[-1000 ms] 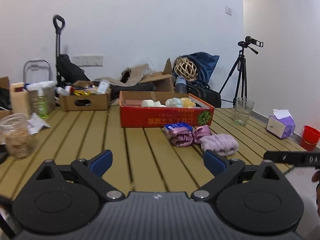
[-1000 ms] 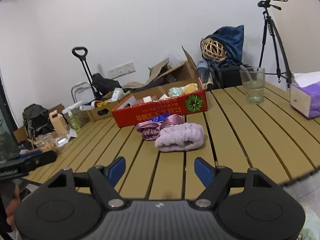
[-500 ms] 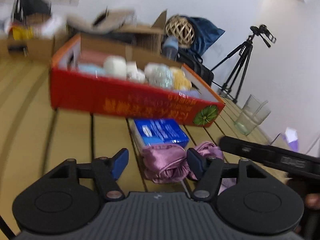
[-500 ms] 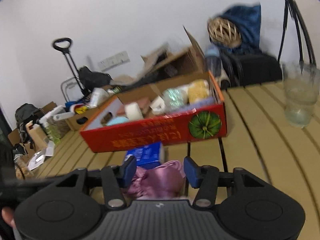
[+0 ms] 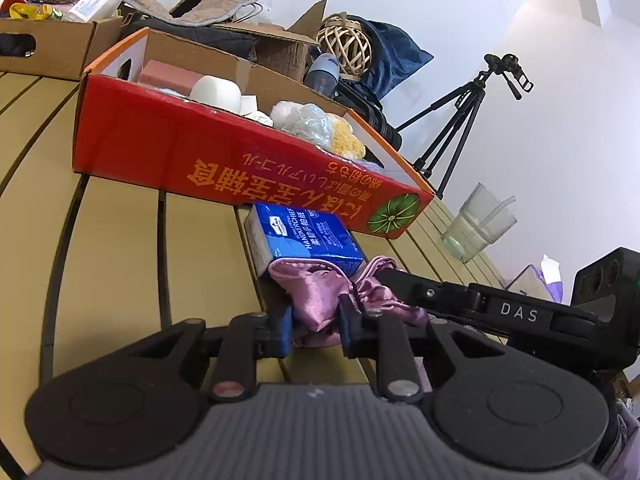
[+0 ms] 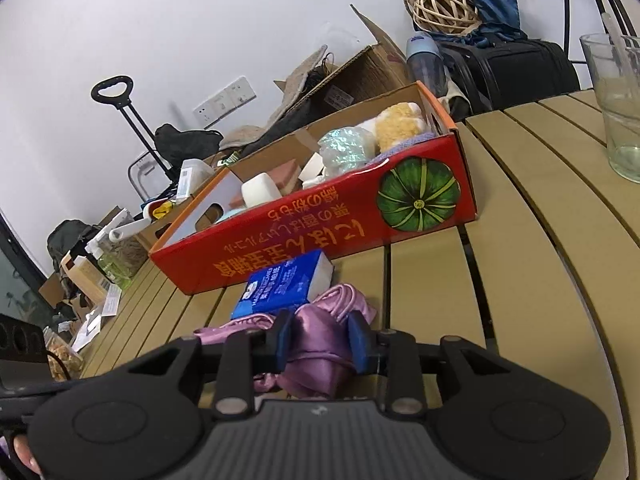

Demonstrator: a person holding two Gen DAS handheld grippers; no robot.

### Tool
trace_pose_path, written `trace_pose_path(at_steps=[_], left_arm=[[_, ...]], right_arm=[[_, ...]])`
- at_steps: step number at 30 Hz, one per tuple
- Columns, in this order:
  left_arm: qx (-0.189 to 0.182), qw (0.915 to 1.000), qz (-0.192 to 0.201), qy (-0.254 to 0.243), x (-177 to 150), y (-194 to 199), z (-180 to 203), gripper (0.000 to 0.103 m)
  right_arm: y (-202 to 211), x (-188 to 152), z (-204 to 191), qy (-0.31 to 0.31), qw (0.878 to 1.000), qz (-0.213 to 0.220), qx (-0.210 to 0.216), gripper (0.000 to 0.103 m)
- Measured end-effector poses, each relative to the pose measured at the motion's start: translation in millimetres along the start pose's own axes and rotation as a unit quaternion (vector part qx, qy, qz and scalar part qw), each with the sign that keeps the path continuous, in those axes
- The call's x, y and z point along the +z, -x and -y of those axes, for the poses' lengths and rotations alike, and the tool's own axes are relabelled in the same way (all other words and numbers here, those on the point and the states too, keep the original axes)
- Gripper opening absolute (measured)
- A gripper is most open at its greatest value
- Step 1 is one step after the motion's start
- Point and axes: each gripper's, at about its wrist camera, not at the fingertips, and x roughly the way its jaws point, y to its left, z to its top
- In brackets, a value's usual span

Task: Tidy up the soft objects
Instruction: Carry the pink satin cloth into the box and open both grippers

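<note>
Satin, mauve and shiny, is what both grippers have between their blue pads: the pouch lies on the slatted table just in front of the red box, its far end touching a blue tissue pack. The left gripper has just been closing and its pads now press into one bunch of the cloth; the right gripper has likewise just been closing and pinches another bunch of what looks like the same pouch, or a second one tangled with it — I cannot tell which. Nothing is lifted yet; the cloth lies on the slats.

As for progress, the box already holds several soft things: a white sponge, a pink block, a shimmery puff and a yellow fluffy piece. Left outside are the satin and the tissue pack, so the job seems well along but not finished. The likely step in hand is raising the satin and carrying it over the box's near wall. A glass stands well apart to the right.
</note>
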Motion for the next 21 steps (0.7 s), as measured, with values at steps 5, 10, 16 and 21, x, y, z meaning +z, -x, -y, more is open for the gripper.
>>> trace_pose_path(at_steps=[5,10,16,21], left_arm=[[0.003,0.9992,0.020,-0.034,-0.5,19.6,16.8,0.018],[-0.002,0.9948,0.079,-0.065,7.2,68.9,44.5,0.017],[-0.008,0.9895,0.117,-0.084,52.5,95.6,67.1,0.017],[0.007,0.9921,0.096,-0.081,131.9,55.7,62.5,0.018]], right_arm=[[13.7,-3.4,-17.5,0.027,0.999,0.017,-0.002,0.019],[53.9,0.7,-55.3,0.072,0.995,0.071,0.013,0.019],[88.8,34.8,-91.5,0.108,0.986,0.126,0.020,0.019],[60.6,98.6,-103.7,0.122,0.984,0.131,0.001,0.019]])
